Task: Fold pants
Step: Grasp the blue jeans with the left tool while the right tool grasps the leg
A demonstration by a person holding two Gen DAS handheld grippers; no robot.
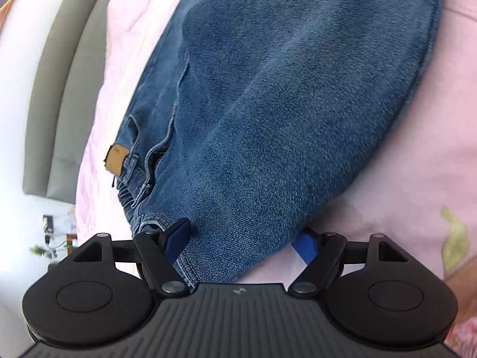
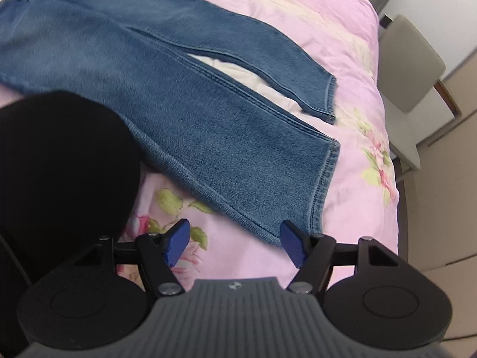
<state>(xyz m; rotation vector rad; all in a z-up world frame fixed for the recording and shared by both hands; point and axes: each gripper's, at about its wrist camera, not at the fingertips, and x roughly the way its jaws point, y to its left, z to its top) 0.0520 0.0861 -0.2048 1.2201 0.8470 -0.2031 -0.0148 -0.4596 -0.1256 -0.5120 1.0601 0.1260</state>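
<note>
Blue denim pants [image 1: 268, 104] lie flat on a pink floral bedspread [image 1: 417, 164]. In the left wrist view the waistband with a tan label [image 1: 117, 157] is at the left. My left gripper [image 1: 244, 241] is open, its jaws straddling the waist corner of the pants, with denim between the blue pads [image 1: 179, 235]. In the right wrist view both legs of the pants [image 2: 208, 125] spread apart toward the right. My right gripper [image 2: 235, 241] is open, just short of the near leg's hem corner [image 2: 298, 223], with nothing between the jaws.
A grey headboard [image 1: 59, 104] runs along the left of the bed. A grey chair [image 2: 411, 68] stands past the bed's right edge [image 2: 396, 179]. A black rounded shape [image 2: 59, 164] fills the left of the right wrist view.
</note>
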